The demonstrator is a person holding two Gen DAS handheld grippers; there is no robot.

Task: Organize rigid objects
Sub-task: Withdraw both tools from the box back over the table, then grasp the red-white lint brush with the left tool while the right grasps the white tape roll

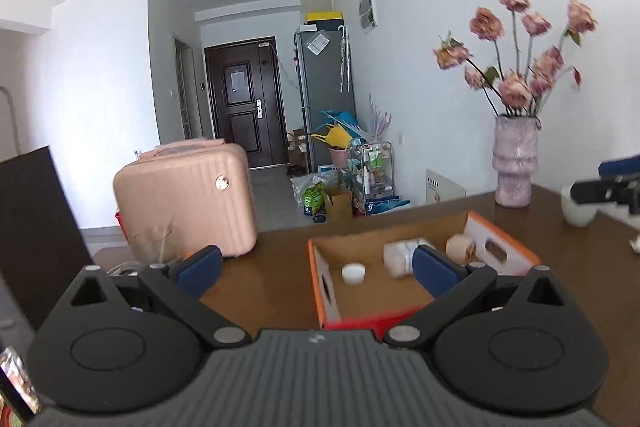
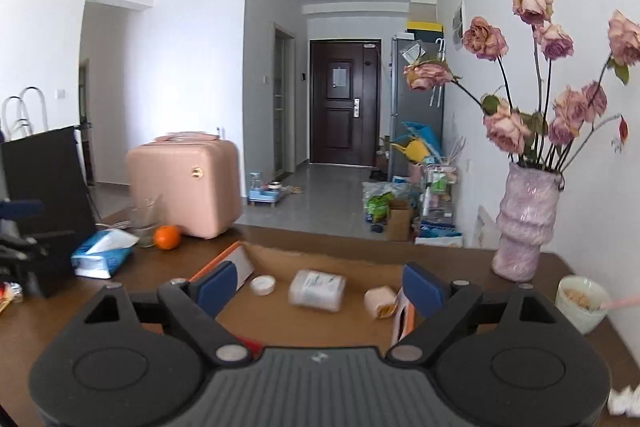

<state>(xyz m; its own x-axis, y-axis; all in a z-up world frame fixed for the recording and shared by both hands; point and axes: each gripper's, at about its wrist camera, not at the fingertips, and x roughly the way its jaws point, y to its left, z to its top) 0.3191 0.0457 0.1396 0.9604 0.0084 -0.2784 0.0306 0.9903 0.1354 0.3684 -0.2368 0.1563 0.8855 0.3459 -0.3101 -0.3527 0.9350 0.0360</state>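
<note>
**Background clutter around the surface**

Pink suitcase (image 2: 186,183) sits at the far edge of the brown surface (image 2: 120,291), an orange (image 2: 167,237) just beside a tissue pack (image 2: 102,254). Pink vase (image 2: 526,223) of dried roses (image 2: 502,127) by the wall – white cup (image 2: 582,303) near it. Dark door (image 2: 344,103) and grey fridge (image 1: 326,87) beyond.

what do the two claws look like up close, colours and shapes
Both look alike: the left claw and right claw each have a ribbed dark grey body, two rounded black housings with circular recesses, silver pivot pins, black link arms and blue pads on the fingertips. No cables or sleeves show.
</note>
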